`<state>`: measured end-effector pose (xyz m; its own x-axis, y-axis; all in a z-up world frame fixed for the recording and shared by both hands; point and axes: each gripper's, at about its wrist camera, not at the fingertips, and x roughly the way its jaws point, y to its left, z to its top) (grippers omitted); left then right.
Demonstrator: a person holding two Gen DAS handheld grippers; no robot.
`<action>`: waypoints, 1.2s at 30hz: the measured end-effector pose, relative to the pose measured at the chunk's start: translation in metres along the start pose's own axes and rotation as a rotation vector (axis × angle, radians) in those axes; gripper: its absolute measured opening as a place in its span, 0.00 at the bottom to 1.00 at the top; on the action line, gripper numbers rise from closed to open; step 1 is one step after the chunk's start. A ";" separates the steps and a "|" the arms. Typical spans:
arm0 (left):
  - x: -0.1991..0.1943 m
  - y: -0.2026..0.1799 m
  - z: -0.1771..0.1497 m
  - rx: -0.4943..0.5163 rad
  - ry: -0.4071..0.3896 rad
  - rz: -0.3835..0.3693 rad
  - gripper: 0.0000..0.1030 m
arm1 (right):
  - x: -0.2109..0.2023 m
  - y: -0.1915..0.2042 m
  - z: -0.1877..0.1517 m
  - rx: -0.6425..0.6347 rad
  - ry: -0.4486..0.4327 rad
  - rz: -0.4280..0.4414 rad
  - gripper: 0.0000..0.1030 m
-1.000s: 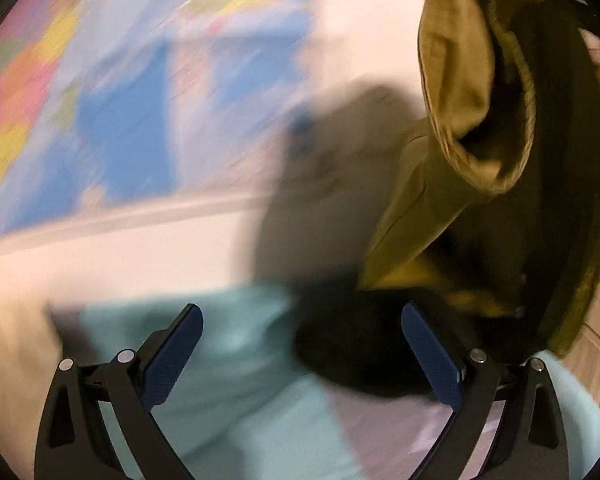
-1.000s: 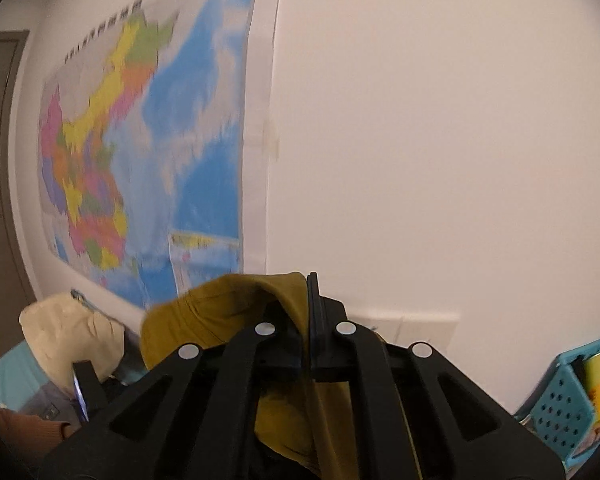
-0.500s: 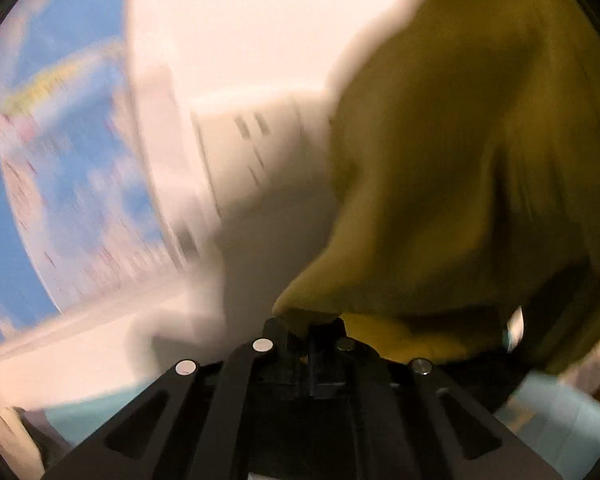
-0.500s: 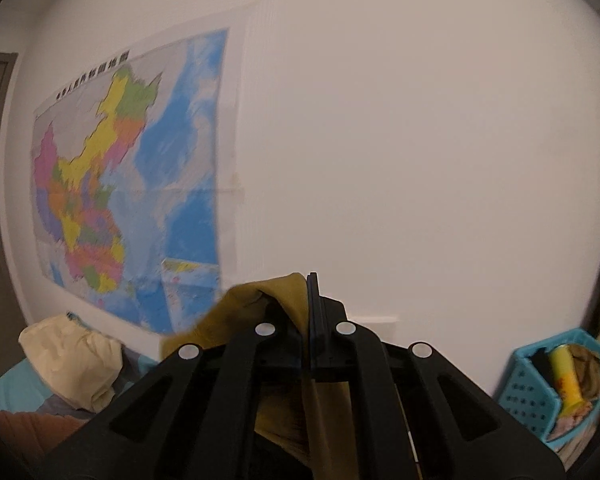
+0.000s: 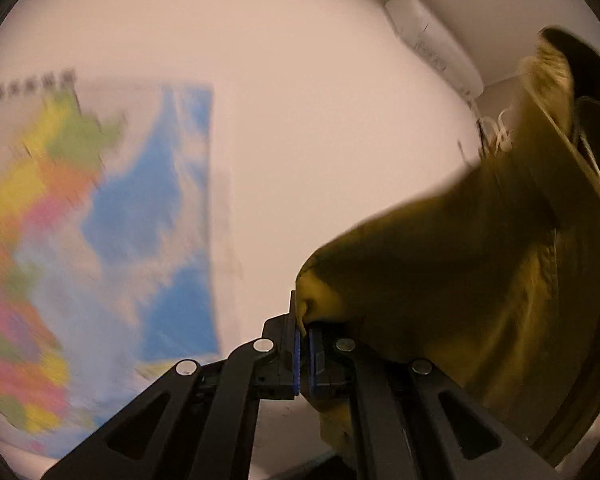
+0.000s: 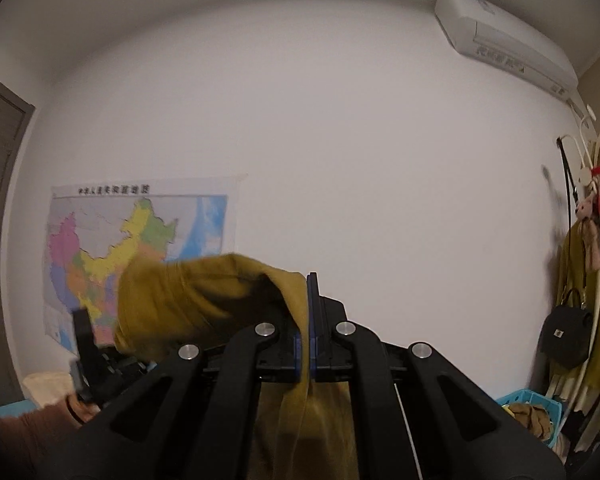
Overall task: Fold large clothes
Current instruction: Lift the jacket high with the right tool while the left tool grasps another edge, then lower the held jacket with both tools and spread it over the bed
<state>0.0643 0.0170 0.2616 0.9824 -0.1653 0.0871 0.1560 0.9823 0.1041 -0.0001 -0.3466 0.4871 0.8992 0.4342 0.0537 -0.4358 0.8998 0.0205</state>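
Observation:
A large mustard-yellow garment (image 5: 452, 276) hangs in the air between both grippers. My left gripper (image 5: 303, 328) is shut on a bunched edge of it, with the cloth spreading up and to the right. In the right wrist view my right gripper (image 6: 309, 312) is shut on another edge of the garment (image 6: 204, 296), which drapes over to the left and hangs down below the fingers. The left gripper (image 6: 86, 352) shows blurred at the lower left there. Both grippers point up at the wall.
A coloured map (image 6: 136, 248) hangs on the white wall. An air conditioner (image 6: 500, 36) sits high at the right. A coat rack (image 6: 588, 264) with a black bag and clothes stands at the right, with a blue basket (image 6: 532, 412) below. A cream bundle (image 6: 48, 388) lies at the lower left.
My left gripper closed on the garment's edge and swung upward with it. My right gripper also rose, so both views now show the upper wall and the air conditioner.

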 end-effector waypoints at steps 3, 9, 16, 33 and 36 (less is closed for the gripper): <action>-0.066 0.004 0.026 0.046 -0.047 0.051 0.02 | -0.030 0.019 0.006 -0.015 -0.017 0.038 0.02; -0.188 0.026 0.056 0.107 -0.039 0.192 0.02 | -0.068 0.054 0.000 0.034 -0.041 0.199 0.02; -0.323 0.017 0.067 0.258 -0.005 0.375 0.02 | -0.092 0.093 -0.013 0.106 -0.041 0.389 0.02; -0.098 0.199 -0.184 0.093 0.745 0.598 0.01 | 0.236 0.165 -0.321 0.366 0.756 0.384 0.02; -0.052 0.242 -0.257 0.034 0.889 0.629 0.01 | 0.274 0.186 -0.398 0.367 0.917 0.381 0.02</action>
<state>0.0771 0.2860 0.0274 0.6101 0.5031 -0.6121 -0.3903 0.8631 0.3205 0.1810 -0.0435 0.1085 0.3197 0.6886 -0.6508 -0.5431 0.6960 0.4697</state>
